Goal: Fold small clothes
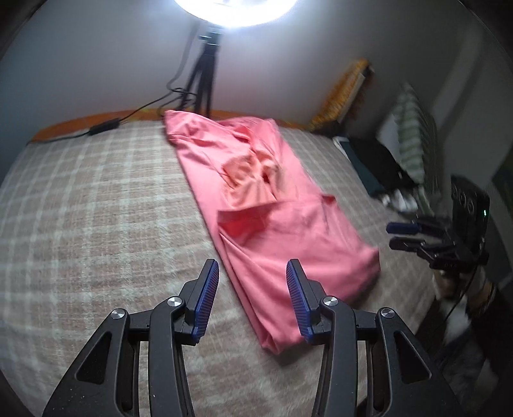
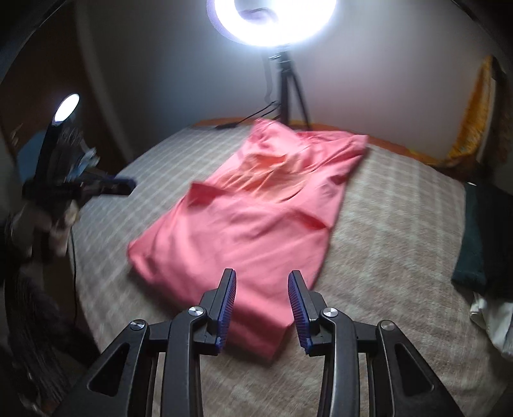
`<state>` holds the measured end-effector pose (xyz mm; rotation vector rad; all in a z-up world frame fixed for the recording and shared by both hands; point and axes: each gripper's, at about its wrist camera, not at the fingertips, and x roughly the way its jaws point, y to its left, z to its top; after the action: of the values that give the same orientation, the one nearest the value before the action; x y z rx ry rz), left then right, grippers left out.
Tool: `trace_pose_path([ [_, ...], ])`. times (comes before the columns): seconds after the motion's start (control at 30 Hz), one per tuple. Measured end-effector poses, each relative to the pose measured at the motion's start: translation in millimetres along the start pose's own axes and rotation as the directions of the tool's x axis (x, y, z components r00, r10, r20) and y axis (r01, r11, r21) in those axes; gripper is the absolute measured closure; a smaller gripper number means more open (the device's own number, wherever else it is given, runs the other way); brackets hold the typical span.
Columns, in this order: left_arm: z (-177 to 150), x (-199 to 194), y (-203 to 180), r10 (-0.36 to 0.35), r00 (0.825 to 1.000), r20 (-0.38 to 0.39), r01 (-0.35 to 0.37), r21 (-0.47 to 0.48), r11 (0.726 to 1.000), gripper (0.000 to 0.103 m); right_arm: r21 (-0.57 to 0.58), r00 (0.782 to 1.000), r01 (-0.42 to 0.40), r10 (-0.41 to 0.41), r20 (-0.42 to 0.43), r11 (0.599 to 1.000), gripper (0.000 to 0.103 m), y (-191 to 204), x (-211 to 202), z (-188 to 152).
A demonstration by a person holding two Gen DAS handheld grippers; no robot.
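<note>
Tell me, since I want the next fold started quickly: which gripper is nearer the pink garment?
Right gripper, hovering over the pink garment's near end; left gripper hovers at its side edge.

Smooth pink cloth garment (image 1: 275, 205) with a soft sheen lies on the bed's (image 1: 96, 208) fuzzy, matt checked blanket; ribbed blue plastic fingers (image 1: 208, 301).

A bed covered with a beige checked blanket (image 1: 96, 199) fills the room's middle, an orange sheet edge (image 1: 80, 123) showing at its far side. Behind it rises a plain pale wall (image 1: 96, 64). A bright ring light (image 2: 272, 16) on a black tripod (image 2: 288, 96) stands against the wall, its cable (image 1: 105, 125) trailing onto the bed. An orange patterned cloth (image 1: 344, 93) hangs at the right.
</note>
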<state>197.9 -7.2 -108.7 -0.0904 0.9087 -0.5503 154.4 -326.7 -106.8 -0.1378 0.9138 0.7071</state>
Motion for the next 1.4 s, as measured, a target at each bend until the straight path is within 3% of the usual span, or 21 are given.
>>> trace_pose_path([
  [0.13, -14, 3, -23, 0.000, 0.999, -0.033, 0.004, 0.126, 0.992, 0.061, -0.069, 0.999, -0.029, 0.027, -0.032, 0.997, 0.067, 14, 2, -16],
  [0.27, -28, 12, -48, 0.000, 0.996, -0.087, 0.022, 0.252, 0.967, 0.061, -0.136, 0.998, -0.022, 0.013, -0.063, 0.990, 0.065, 27, 8, -30],
  [0.37, -35, 23, -59, -0.012, 0.992, -0.125, 0.048, 0.290, 0.956, 0.051, -0.175, 0.997, -0.017, 0.004, -0.074, 0.984, 0.061, 35, 15, -35],
  [0.43, -38, 29, -63, -0.014, 0.990, -0.143, 0.058, 0.309, 0.949, 0.051, -0.228, 0.997, 0.010, -0.027, -0.076, 0.974, 0.056, 42, 20, -38],
  [0.67, -51, 46, -81, 0.058, 0.982, -0.178, 0.032, 0.465, 0.885, 0.049, -0.344, 0.990, 0.074, -0.110, -0.085, 0.936, 0.051, 52, 33, -46],
  [0.97, -60, 62, -79, 0.147, 0.973, -0.176, -0.024, 0.559, 0.829, 0.049, -0.436, 0.983, 0.140, -0.177, -0.045, 0.889, 0.047, 54, 39, -51],
  [1.07, -59, 63, -76, 0.150, 0.977, -0.154, -0.040, 0.555, 0.831, 0.048, -0.454, 0.980, 0.162, -0.196, -0.027, 0.876, 0.047, 53, 42, -49],
  [1.13, -57, 66, -74, 0.158, 0.977, -0.140, -0.055, 0.553, 0.831, 0.046, -0.441, 0.981, 0.157, -0.191, -0.032, 0.884, 0.053, 50, 43, -46],
  [1.17, -56, 67, -73, 0.153, 0.979, -0.134, -0.055, 0.550, 0.834, 0.047, -0.433, 0.981, 0.153, -0.188, -0.040, 0.888, 0.063, 48, 45, -45],
  [1.23, -54, 69, -72, 0.145, 0.982, -0.120, -0.057, 0.545, 0.837, 0.050, -0.428, 0.981, 0.152, -0.188, -0.041, 0.891, 0.068, 46, 47, -42],
  [1.3, -53, 71, -72, 0.124, 0.986, -0.111, -0.043, 0.550, 0.834, 0.066, -0.434, 0.981, 0.151, -0.190, -0.047, 0.888, 0.079, 47, 49, -41],
  [1.33, -52, 71, -73, 0.118, 0.988, -0.103, -0.041, 0.556, 0.830, 0.081, -0.436, 0.980, 0.155, -0.195, -0.048, 0.886, 0.081, 48, 50, -40],
  [1.37, -52, 72, -74, 0.127, 0.987, -0.094, -0.052, 0.563, 0.825, 0.089, -0.441, 0.978, 0.164, -0.205, -0.047, 0.882, 0.087, 49, 51, -38],
  [1.4, -50, 72, -74, 0.129, 0.988, -0.085, -0.058, 0.568, 0.821, 0.092, -0.447, 0.976, 0.172, -0.214, -0.045, 0.878, 0.094, 50, 52, -38],
])
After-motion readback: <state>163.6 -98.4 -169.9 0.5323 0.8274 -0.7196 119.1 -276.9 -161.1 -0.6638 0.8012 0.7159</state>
